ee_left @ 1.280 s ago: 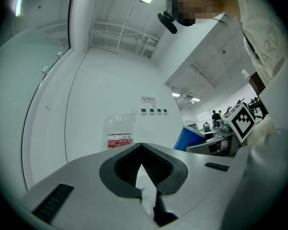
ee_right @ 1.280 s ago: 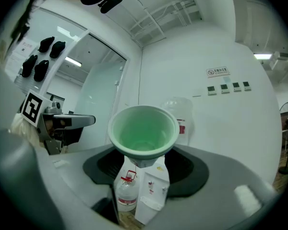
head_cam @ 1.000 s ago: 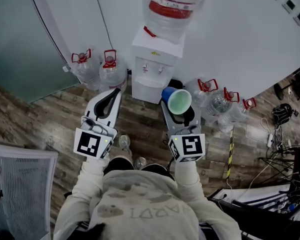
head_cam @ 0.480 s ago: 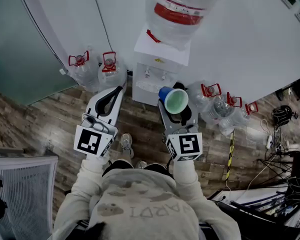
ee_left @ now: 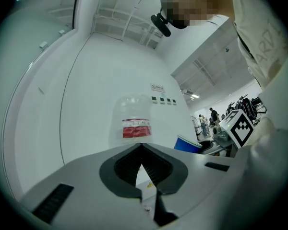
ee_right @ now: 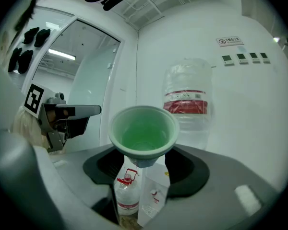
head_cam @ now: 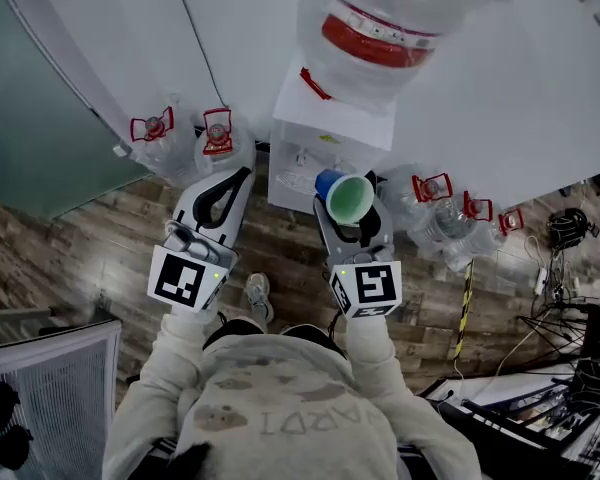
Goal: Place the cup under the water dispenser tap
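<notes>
Left tongs (ee_left: 141,146) closed; right tongs (ee_right: 143,165) — on cup (ee_right: 143,128)

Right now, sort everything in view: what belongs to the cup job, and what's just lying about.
Job: cup, right gripper shut on it, water dispenser.
Lying about: spare water bottles on the floor, cables, mesh chair, empty left gripper.

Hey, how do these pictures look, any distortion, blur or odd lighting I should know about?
Head view: dim, flat light, wall edges bowed. Left gripper view: heavy fisheye, black corners, a mosaic patch at the top. Right gripper view: same fisheye and dark corners, a green tint at its left edge, the cup sharp at centre.
</notes>
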